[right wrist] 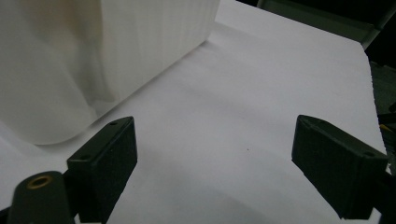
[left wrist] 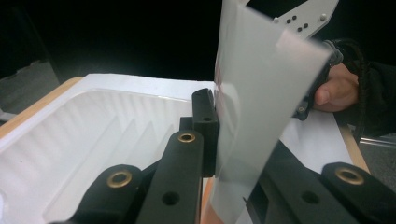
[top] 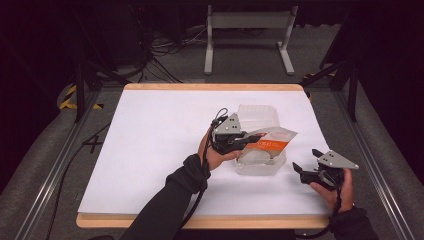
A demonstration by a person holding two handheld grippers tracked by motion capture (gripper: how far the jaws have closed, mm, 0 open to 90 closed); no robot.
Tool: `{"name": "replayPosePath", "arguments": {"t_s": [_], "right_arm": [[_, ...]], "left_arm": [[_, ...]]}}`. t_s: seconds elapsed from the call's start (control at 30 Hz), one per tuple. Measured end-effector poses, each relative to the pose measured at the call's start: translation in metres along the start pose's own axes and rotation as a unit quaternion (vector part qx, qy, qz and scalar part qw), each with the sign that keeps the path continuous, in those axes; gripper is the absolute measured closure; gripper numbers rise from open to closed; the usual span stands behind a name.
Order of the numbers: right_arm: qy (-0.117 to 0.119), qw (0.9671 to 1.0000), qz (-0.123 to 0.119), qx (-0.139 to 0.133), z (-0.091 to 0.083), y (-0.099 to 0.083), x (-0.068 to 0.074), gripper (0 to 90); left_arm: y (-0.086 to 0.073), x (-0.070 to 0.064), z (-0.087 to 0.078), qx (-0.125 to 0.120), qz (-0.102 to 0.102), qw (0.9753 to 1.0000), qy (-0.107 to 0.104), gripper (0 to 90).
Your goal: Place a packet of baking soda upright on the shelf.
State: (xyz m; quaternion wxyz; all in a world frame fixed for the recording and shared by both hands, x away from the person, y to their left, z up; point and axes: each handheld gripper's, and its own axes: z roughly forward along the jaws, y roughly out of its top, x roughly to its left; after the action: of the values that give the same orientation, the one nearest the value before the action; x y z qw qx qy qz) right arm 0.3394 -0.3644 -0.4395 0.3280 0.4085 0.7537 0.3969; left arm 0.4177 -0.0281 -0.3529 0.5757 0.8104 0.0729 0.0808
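Lower right in the high view, my right tongs (top: pixel 306 167) hang wide open and empty above the white counter (top: pixel 150 150). Left of them, mid-frame, my left tongs (top: pixel 246 140) are clamped on the white-and-orange pouch (top: pixel 270 141), held over the clear plastic tray (top: pixel 260 167).

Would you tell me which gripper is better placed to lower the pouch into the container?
The left gripper: its jaws are shut on the white-and-orange plastic pouch above the clear plastic container. The right gripper is open beside the container, holding nothing.
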Motion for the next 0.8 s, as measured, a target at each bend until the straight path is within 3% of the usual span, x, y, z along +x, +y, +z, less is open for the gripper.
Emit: {"name": "replayPosePath", "arguments": {"t_s": [0.23, 0.43, 0.5, 0.67, 0.8], "right_arm": [[0.004, 1.0, -0.002, 0.001, -0.001, 0.001, 0.001, 16.5], [0.011, 0.9999, -0.009, 0.003, -0.003, 0.003, 0.003, 17.0], [0.011, 0.9998, -0.013, 0.002, -0.004, 0.005, 0.005, 17.0], [0.015, 0.9998, -0.017, 0.0, -0.005, 0.006, 0.007, 17.0], [0.017, 0.9996, -0.02, 0.0, -0.007, 0.008, 0.008, 17.0]], "left_arm": [[0.008, 0.002, -0.012, -0.002, 0.004, 1.0, 0.008, 85.2], [0.014, 0.002, -0.021, 0.014, 0.02, 0.9995, 0.02, 74.1], [0.014, 0.001, -0.024, 0.027, 0.031, 0.9984, 0.04, 66.3], [0.015, -0.001, -0.031, 0.031, 0.039, 0.9972, 0.055, 60.0], [0.016, -0.004, -0.037, 0.046, 0.048, 0.9942, 0.085, 49.5]]}}
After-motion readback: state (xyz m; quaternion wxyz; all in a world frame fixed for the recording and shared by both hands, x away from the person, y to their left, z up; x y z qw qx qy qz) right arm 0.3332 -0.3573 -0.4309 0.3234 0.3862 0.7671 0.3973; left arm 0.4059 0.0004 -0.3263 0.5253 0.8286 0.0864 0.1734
